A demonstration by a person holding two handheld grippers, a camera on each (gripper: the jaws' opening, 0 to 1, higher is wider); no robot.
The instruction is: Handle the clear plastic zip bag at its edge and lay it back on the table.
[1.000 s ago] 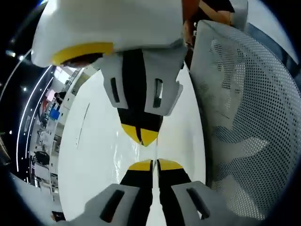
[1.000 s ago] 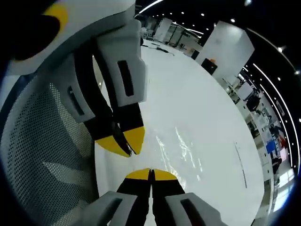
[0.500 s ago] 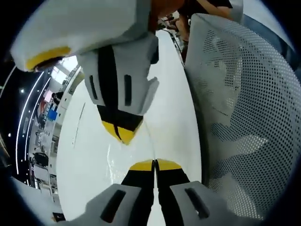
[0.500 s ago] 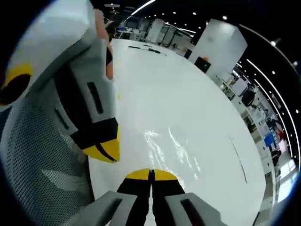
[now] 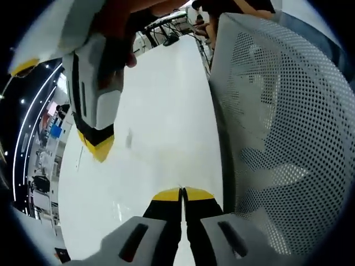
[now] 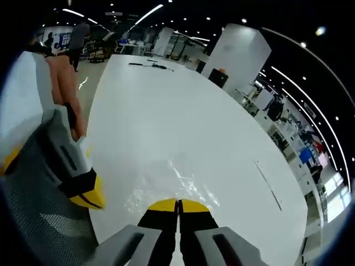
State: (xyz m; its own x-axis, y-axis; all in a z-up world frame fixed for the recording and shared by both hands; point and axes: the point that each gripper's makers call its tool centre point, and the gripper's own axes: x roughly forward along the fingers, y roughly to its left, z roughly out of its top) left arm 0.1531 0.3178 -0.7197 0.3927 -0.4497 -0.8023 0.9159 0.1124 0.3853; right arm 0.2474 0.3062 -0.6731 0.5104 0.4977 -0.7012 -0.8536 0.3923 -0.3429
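The clear zip bag [image 6: 169, 178] lies crinkled and shiny on the white table [image 6: 166, 100], just ahead of my right gripper [image 6: 178, 203]. That gripper is shut, and the bag's near edge runs up to its yellow tips; I cannot tell if they pinch it. My left gripper [image 5: 182, 192] is shut over the table [image 5: 166, 88], with faint glints of the bag [image 5: 121, 209] to its left. The right gripper [image 5: 98, 151] hangs shut at upper left in the left gripper view. In the right gripper view the left gripper [image 6: 89, 195] sits shut at lower left.
A white perforated chair back [image 5: 277, 138] stands close along the table's edge, also at lower left [image 6: 39, 233]. Hands [image 6: 64, 94] hold the grippers. Dark cables [image 6: 147, 65] lie at the table's far end. A thin line mark [image 6: 267, 184] crosses the table at right.
The two grippers, tip to tip a second ago, have drawn apart. The right gripper has risen and swung away, so more table shows. Both stayed shut.
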